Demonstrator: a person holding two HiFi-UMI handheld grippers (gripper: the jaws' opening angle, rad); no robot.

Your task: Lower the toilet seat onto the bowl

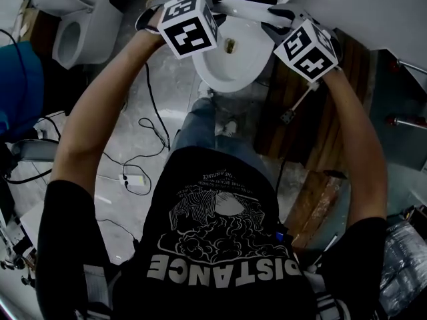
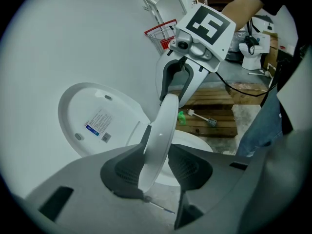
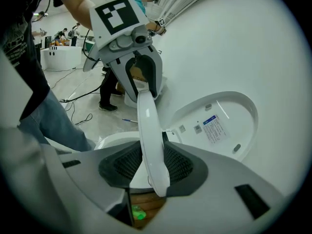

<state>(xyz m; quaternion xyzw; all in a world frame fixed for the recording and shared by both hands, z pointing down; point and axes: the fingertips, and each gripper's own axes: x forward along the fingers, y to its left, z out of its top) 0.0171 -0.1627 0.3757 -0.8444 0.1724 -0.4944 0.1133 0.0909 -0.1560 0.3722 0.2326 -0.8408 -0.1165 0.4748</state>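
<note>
The white toilet seat (image 2: 163, 126) stands on edge, raised off the bowl (image 1: 230, 65), and both grippers hold it from opposite sides. My left gripper (image 2: 158, 167) has its dark pads against the near rim of the seat ring. Across the ring, my right gripper (image 2: 175, 79) grips the far rim. In the right gripper view the seat (image 3: 148, 130) runs straight between the pads of my right gripper (image 3: 153, 165), which press on both its faces. The lid (image 3: 219, 126), with a label on its underside, leans back against the white wall.
A second toilet (image 1: 73, 29) stands at the far left. Cables (image 1: 150, 135) and a power strip (image 1: 137, 182) lie on the grey floor by my legs. A wooden pallet (image 1: 313, 132) sits right of the bowl, with a brush (image 2: 202, 118) on it.
</note>
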